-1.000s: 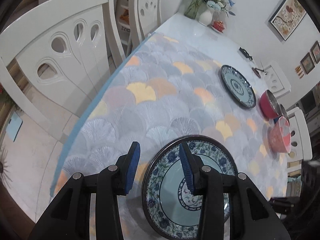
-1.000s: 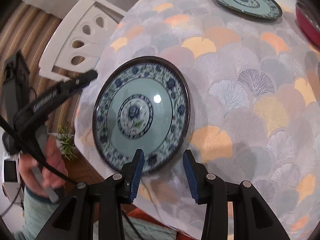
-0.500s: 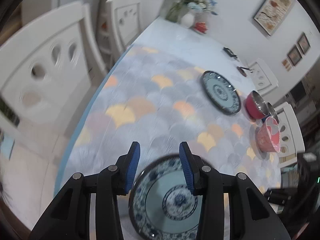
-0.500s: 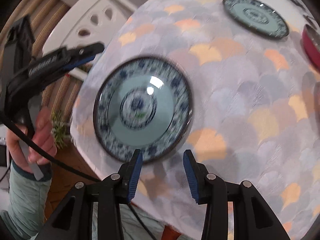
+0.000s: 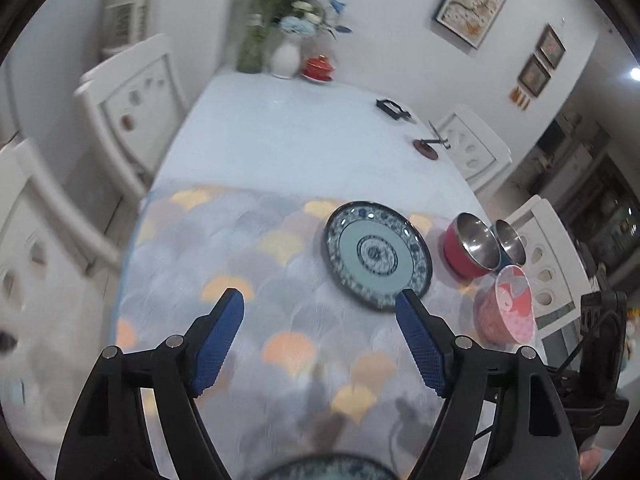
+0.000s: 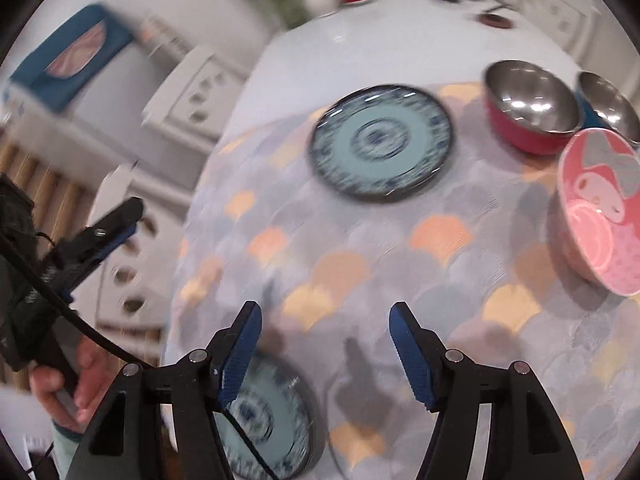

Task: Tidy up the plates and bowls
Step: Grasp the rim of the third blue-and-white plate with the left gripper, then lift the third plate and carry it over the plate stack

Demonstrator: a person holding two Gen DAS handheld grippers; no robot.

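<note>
A blue-patterned plate (image 5: pixel 378 254) lies on the patterned cloth at the table's middle right; it also shows in the right wrist view (image 6: pixel 382 142). A second matching plate (image 6: pixel 268 416) lies at the near table edge, and its rim just shows in the left wrist view (image 5: pixel 332 470). A red steel bowl (image 5: pixel 472 246), a blue steel bowl (image 5: pixel 508 240) and a pink bowl (image 5: pixel 510 308) stand at the right; the right wrist view shows the red bowl (image 6: pixel 530 114) and the pink bowl (image 6: pixel 600 208). My left gripper (image 5: pixel 320 336) and right gripper (image 6: pixel 326 346) are open and empty above the cloth.
White chairs (image 5: pixel 132 92) stand along the left side and another chair (image 5: pixel 472 148) on the right. A vase of flowers (image 5: pixel 286 54), a red lidded cup (image 5: pixel 318 68) and small dark items (image 5: pixel 394 108) sit at the table's far end.
Both grippers opened wider and lifted back from the near plate, tilting up toward the far end of the table. The near plate stays on the cloth.
</note>
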